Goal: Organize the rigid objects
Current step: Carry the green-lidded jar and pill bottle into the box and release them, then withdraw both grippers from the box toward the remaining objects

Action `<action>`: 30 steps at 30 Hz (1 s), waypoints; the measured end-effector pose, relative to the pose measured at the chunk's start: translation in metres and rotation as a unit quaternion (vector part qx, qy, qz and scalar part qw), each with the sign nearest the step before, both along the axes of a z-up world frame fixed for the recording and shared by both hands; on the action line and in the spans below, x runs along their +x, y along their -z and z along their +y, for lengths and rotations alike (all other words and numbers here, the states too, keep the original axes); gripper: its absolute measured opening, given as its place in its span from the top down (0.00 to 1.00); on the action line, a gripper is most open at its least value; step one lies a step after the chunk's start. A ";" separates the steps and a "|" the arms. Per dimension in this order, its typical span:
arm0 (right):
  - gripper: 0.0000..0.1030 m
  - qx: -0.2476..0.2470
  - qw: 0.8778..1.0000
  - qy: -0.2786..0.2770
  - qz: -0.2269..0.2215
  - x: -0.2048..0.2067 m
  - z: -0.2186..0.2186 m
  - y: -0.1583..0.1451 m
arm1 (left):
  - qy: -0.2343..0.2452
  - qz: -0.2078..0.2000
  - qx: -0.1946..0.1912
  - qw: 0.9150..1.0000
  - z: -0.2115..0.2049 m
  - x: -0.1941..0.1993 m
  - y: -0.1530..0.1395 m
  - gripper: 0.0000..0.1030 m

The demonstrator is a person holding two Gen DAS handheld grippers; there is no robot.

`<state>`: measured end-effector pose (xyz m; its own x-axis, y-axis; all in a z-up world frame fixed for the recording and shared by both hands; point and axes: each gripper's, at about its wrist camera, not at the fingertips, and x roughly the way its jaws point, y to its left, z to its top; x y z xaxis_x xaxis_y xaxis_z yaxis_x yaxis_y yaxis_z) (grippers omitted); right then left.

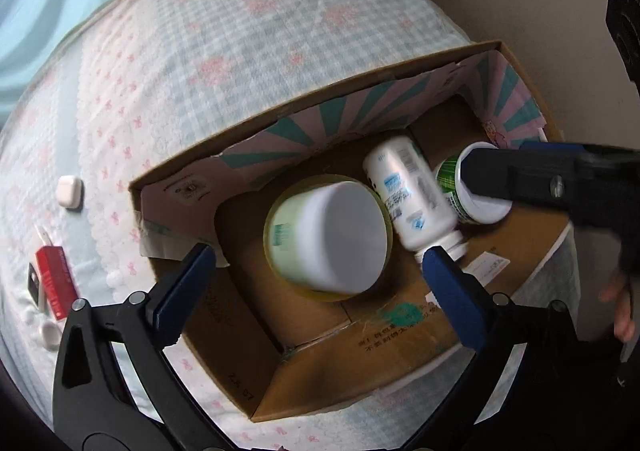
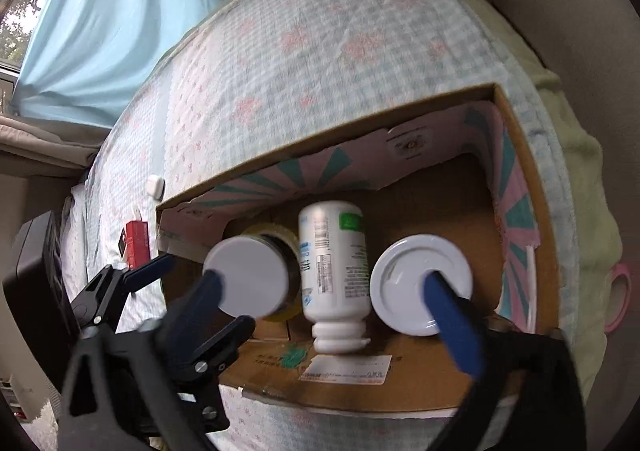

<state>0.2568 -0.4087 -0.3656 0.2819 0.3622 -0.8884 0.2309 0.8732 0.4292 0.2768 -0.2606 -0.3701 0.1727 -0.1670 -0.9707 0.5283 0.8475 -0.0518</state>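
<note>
**Claws spreading wide over the box, drop step under way**

Left claw [image 1: 320,251] is hanging fingers-down over the box [image 1: 404,363] on the bed [image 1: 240,31], jaws standing fully apart and gripping nothing. Between and below its fingers a white-capped jar [image 1: 332,235] is sitting inside a tape roll [image 1: 280,251], clear of both pads and blurred, so whether it is settled I cannot tell. Just right of the jar a white bottle [image 1: 412,191] is lying on its side, cap end beside the right finger.

Right claw [image 2: 332,295] is likewise gaping wide and holding nothing; the bottle lies between its fingers and a green tub [image 2: 404,263] with a white lid sits under its right finger, seemingly untouched.

Judging from this, the placing step is finishing. Off to the left claw's left, an earbud case [image 1: 69,192], a red pack [image 1: 56,279] and smaller bits are lying on the bed outside the box. Next move likely calls for lifting both claws straight out without nudging the bottle, then reaching left for those.
</note>
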 end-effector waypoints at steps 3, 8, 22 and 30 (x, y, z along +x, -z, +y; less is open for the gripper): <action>0.00 0.007 0.999 0.027 -0.017 -0.005 -0.011 -0.009 | -0.002 0.002 0.000 1.000 0.005 -0.003 -0.005 0.00; 0.00 0.008 0.999 0.039 -0.020 -0.009 -0.014 -0.014 | -0.019 0.015 -0.005 1.000 0.010 -0.007 -0.006 0.00; 0.00 -0.024 0.997 0.050 -0.049 -0.022 -0.006 -0.058 | -0.037 -0.017 -0.024 0.999 0.025 -0.028 -0.060 0.00; 0.00 -0.062 0.996 0.012 -0.068 -0.032 0.024 -0.102 | -0.085 -0.050 -0.041 0.994 0.069 -0.042 -0.102 0.00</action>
<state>0.2250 -0.3846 -0.2640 0.4099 0.2445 -0.8787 0.1992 0.9161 0.3479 0.2353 -0.1919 -0.2680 0.3001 -0.2041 -0.9318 0.3837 0.9202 -0.0780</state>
